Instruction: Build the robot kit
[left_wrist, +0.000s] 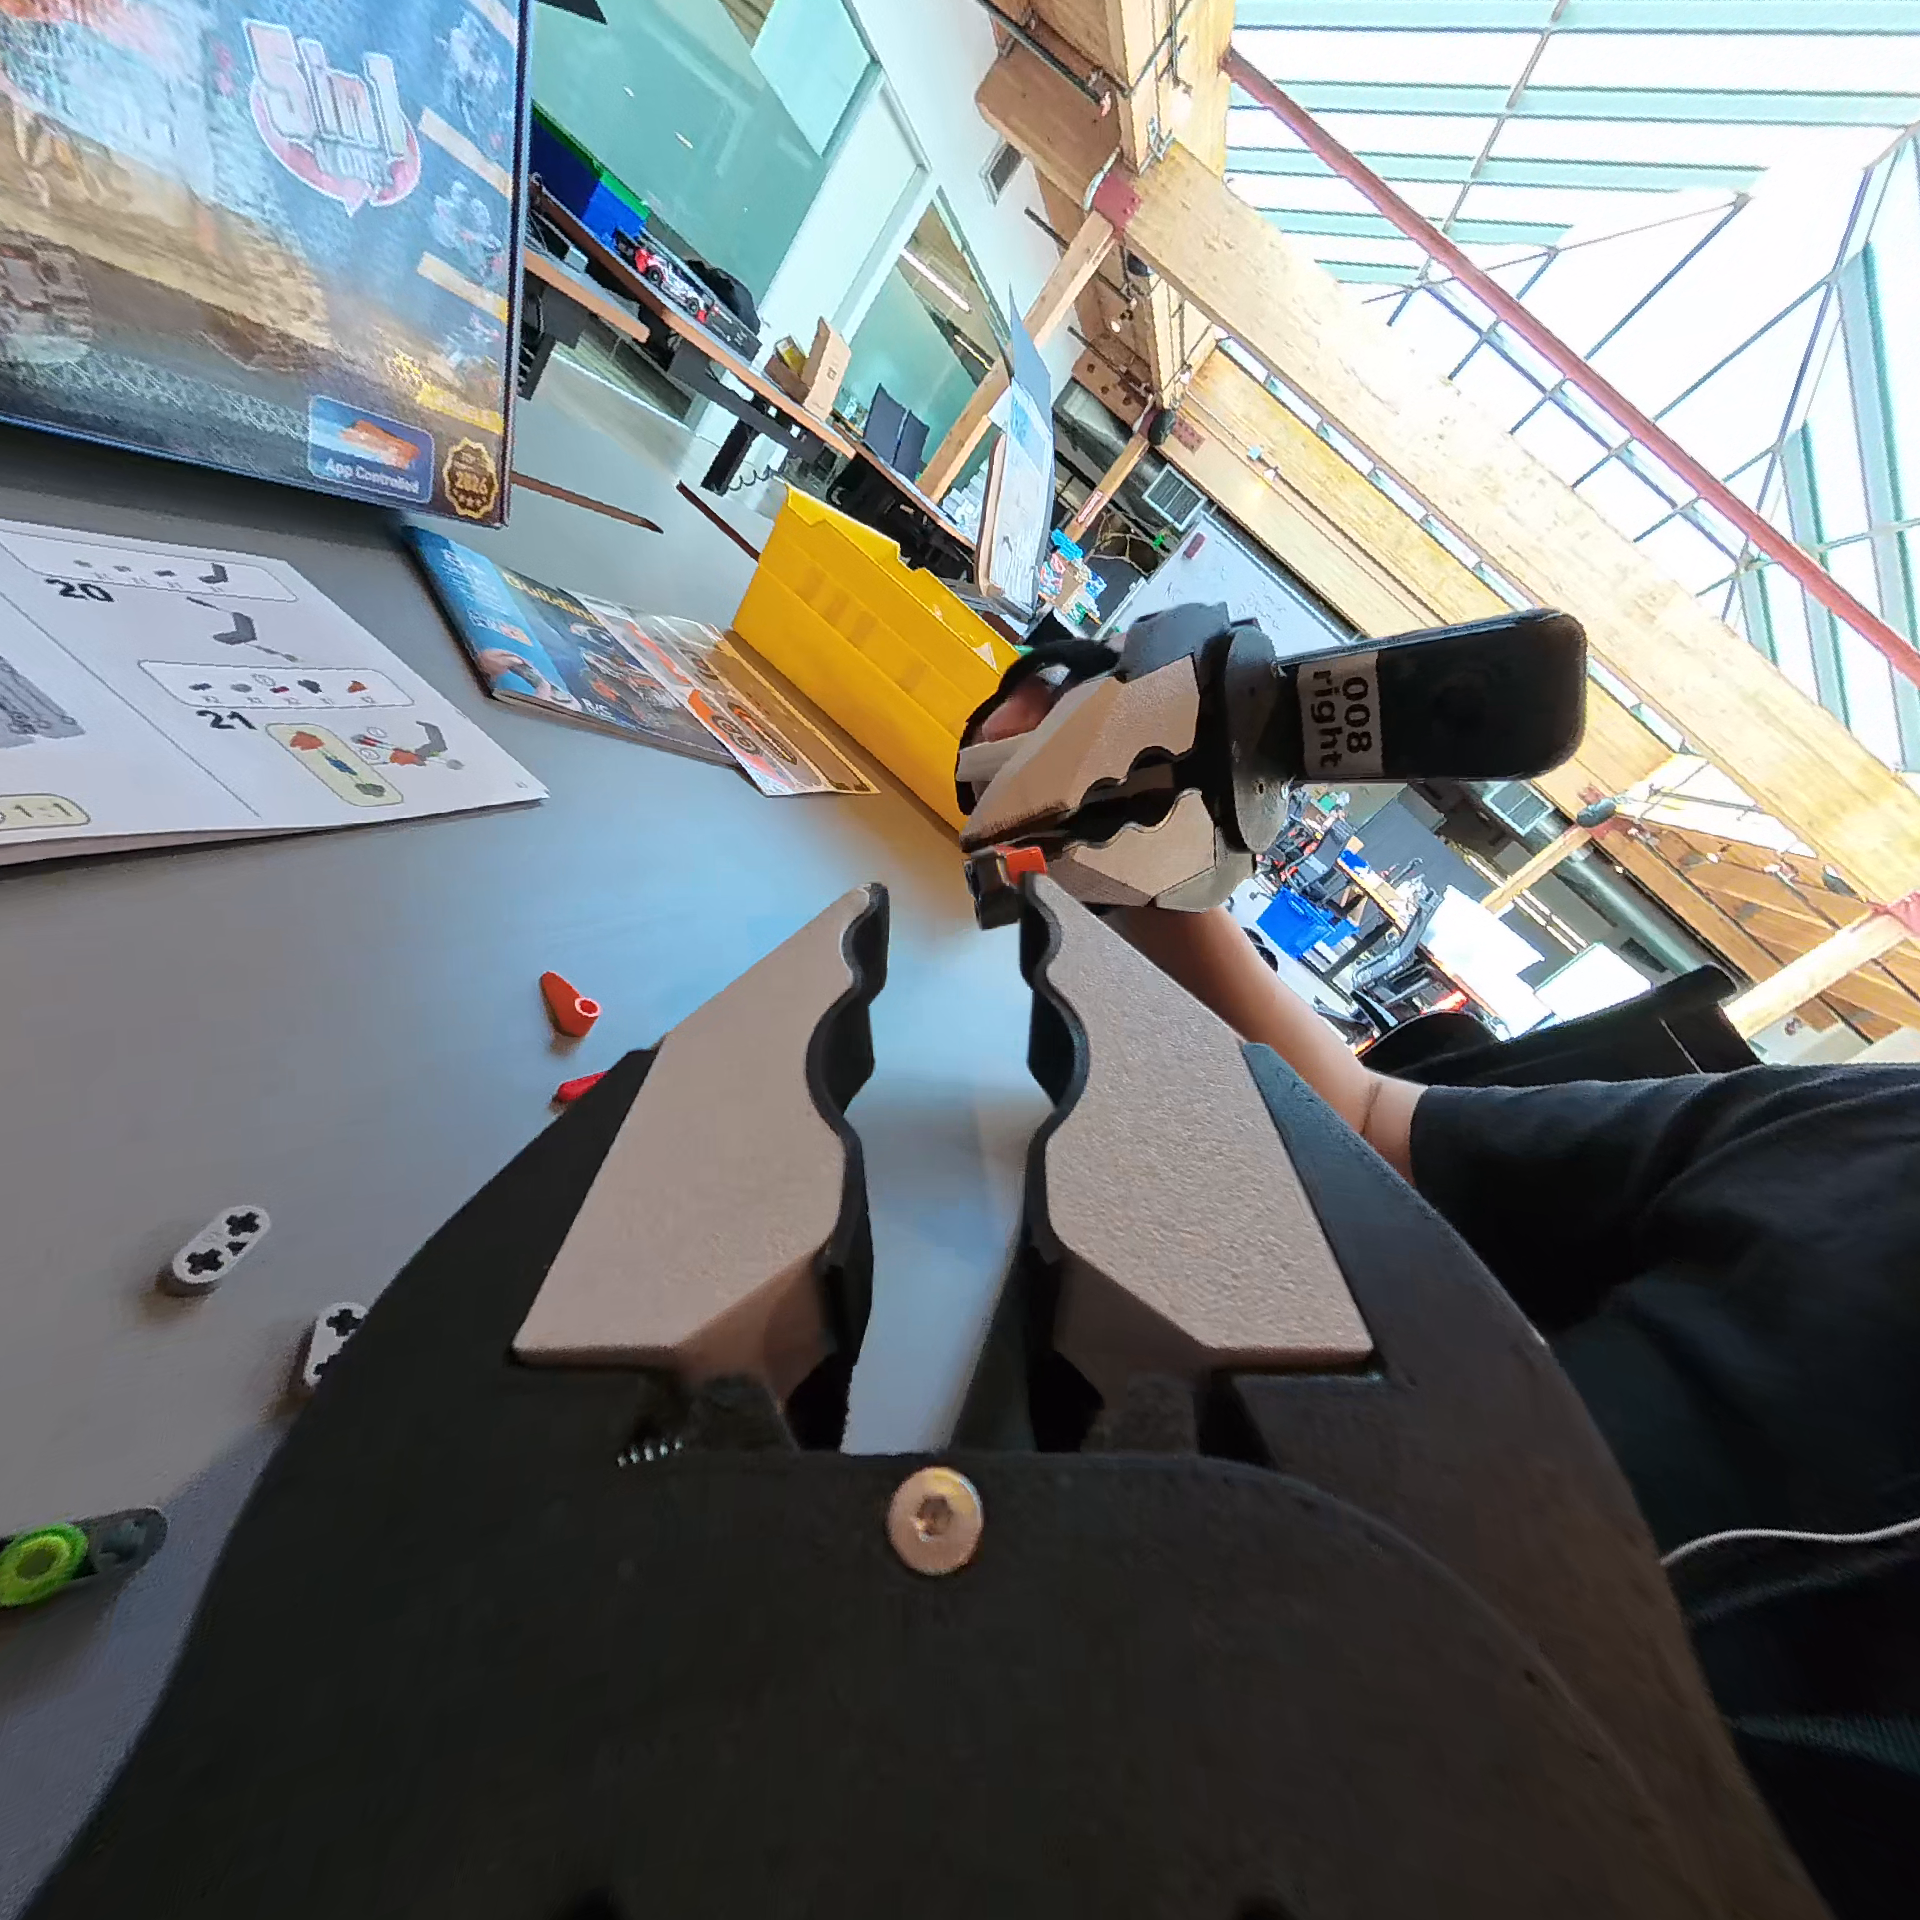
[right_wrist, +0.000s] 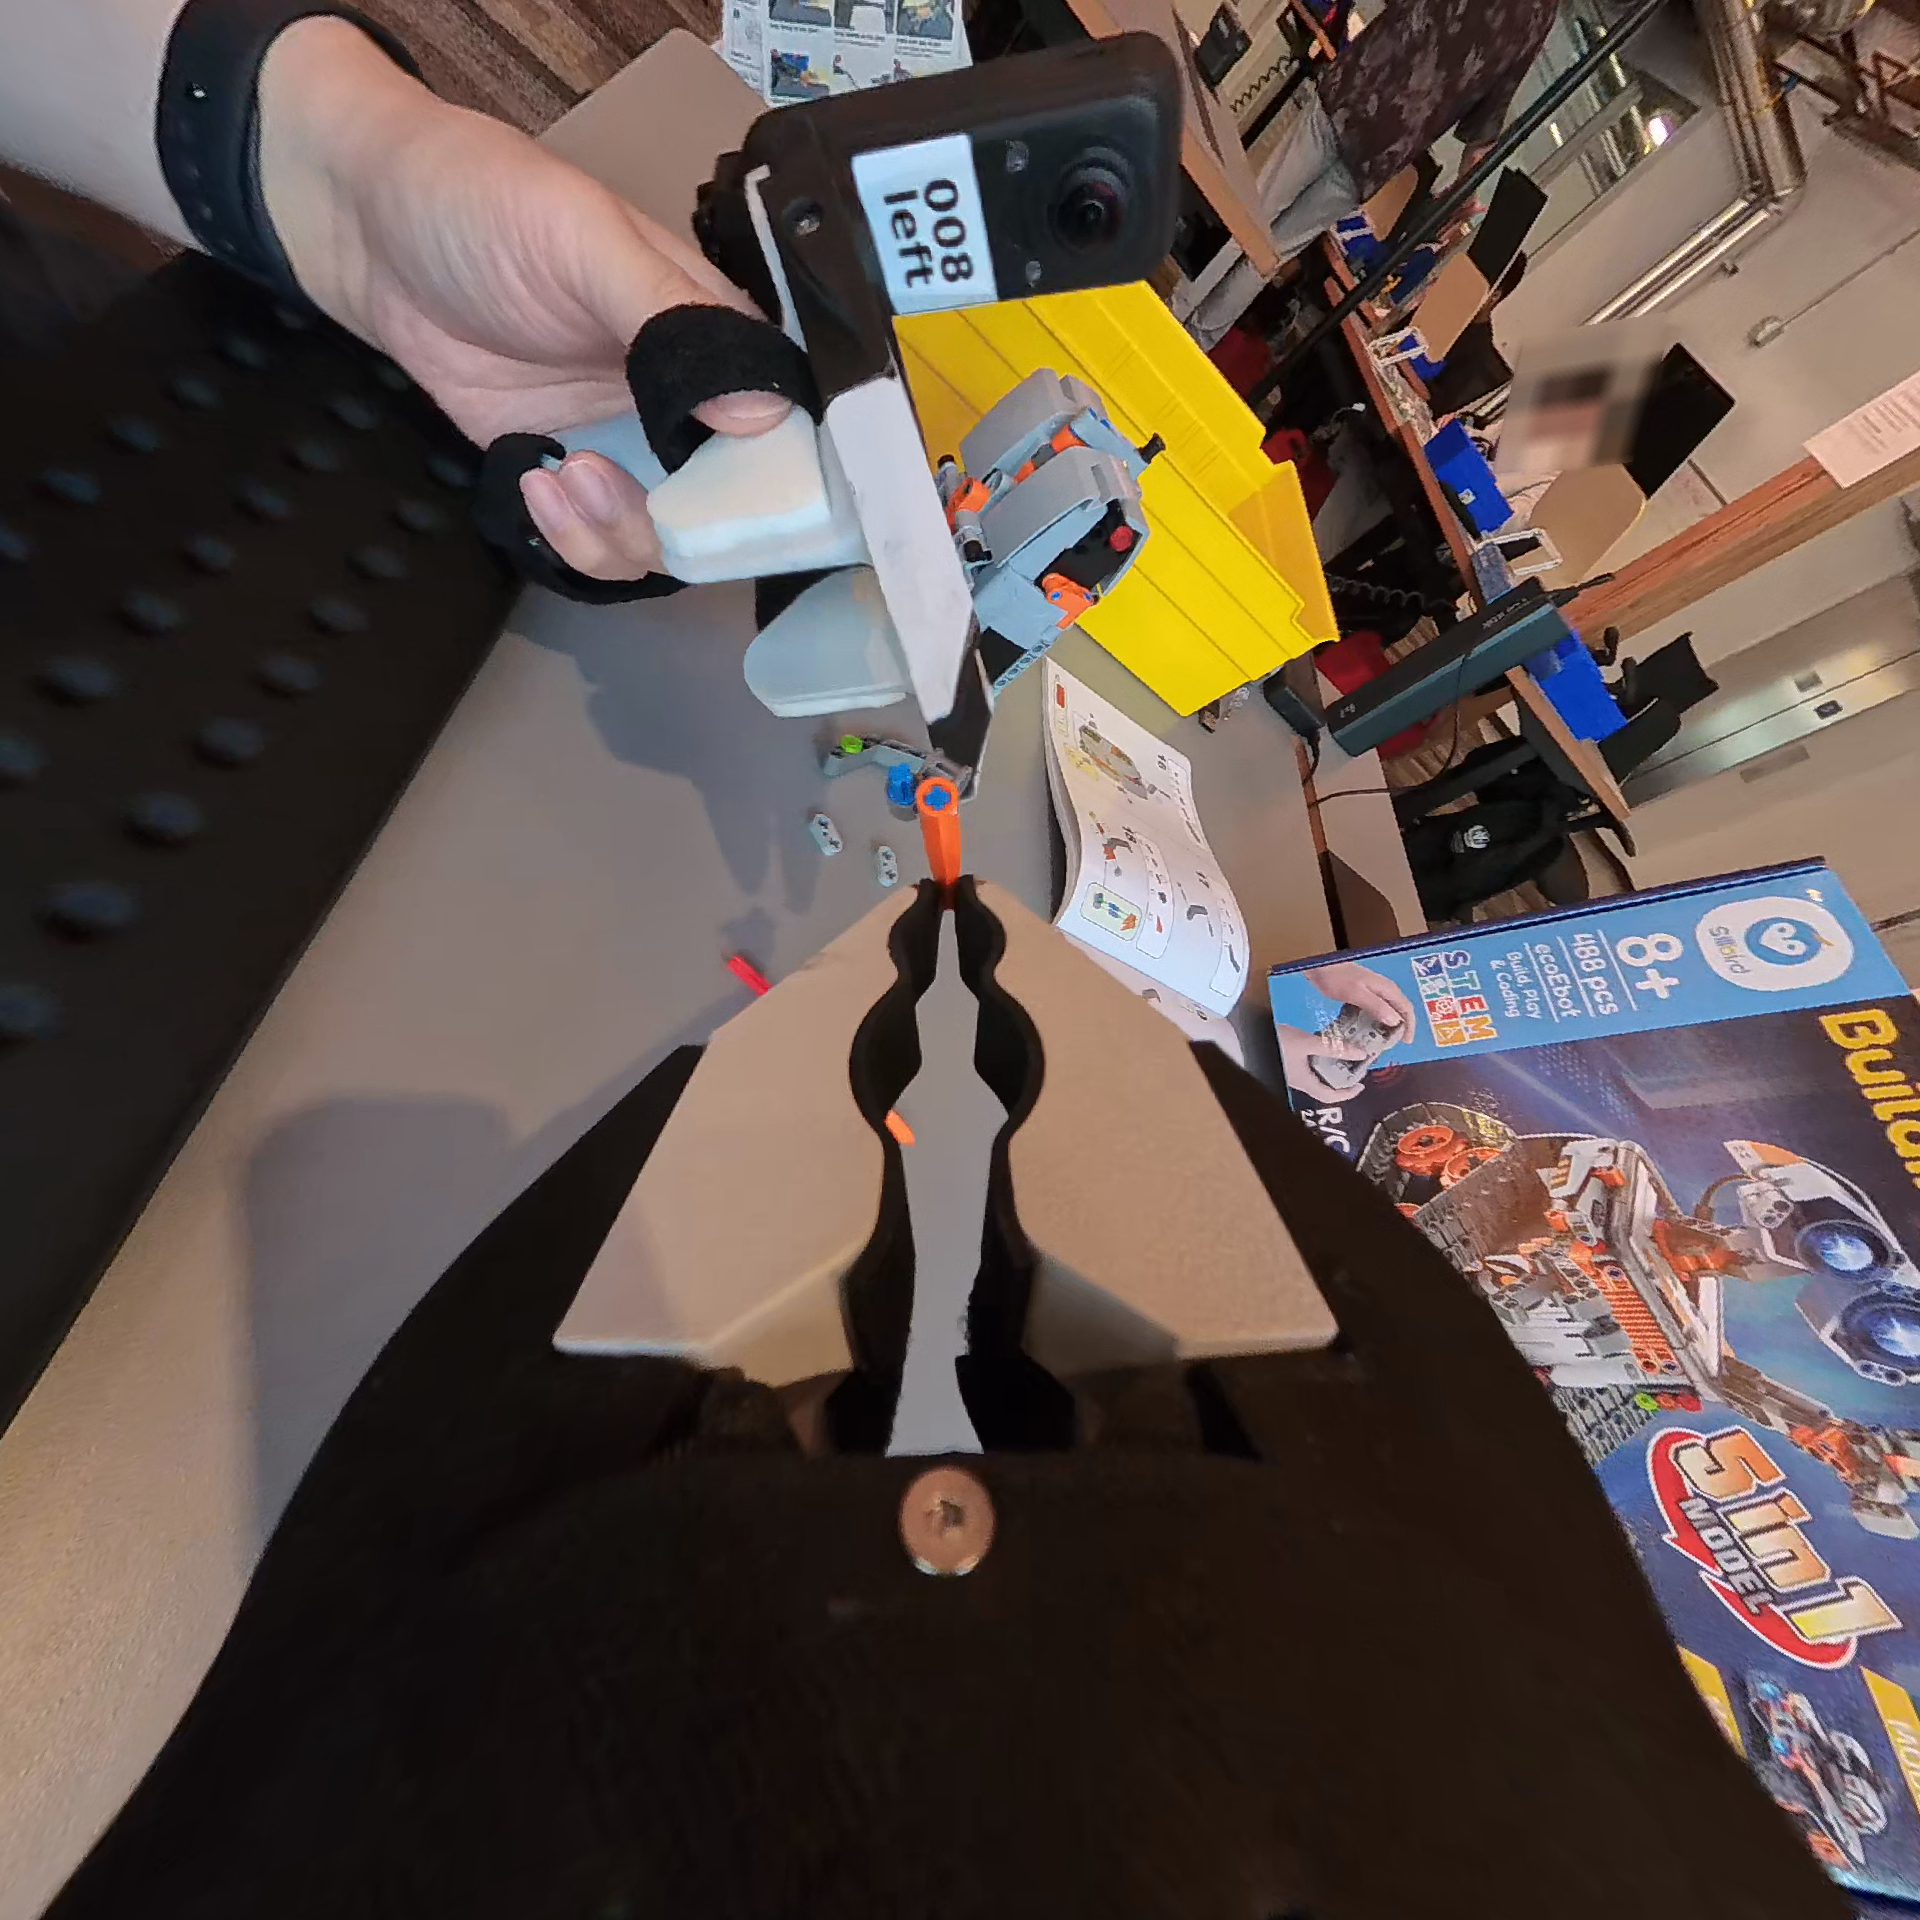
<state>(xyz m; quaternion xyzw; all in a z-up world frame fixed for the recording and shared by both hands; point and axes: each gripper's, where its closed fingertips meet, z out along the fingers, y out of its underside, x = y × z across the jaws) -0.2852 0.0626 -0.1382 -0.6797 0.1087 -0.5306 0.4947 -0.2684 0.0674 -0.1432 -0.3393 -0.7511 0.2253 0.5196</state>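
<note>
My right gripper (right_wrist: 945, 889) is shut on a thin orange tube piece (right_wrist: 937, 836) that sticks out past its tips, with a blue cross hole at its far end. In the left wrist view the right gripper (left_wrist: 992, 831) hangs just past my left fingertips, and the orange piece (left_wrist: 1016, 861) sits against my left gripper's right fingertip (left_wrist: 1031, 896). My left gripper (left_wrist: 954, 902) is open and empty above the grey table (left_wrist: 675, 935). It also shows in the right wrist view (right_wrist: 951, 753), held by a hand just beyond the orange tube.
On the table lie a red cone piece (left_wrist: 569, 1005), small grey beams (left_wrist: 215, 1250) and a grey beam with a green pin (left_wrist: 42, 1564). Farther off are an open instruction booklet (right_wrist: 1143, 862), a toy box (right_wrist: 1610, 1247), a yellow bin (right_wrist: 1195, 499) and a grey-orange brick model (right_wrist: 1049, 520). The grippers are tip to tip, or close to it.
</note>
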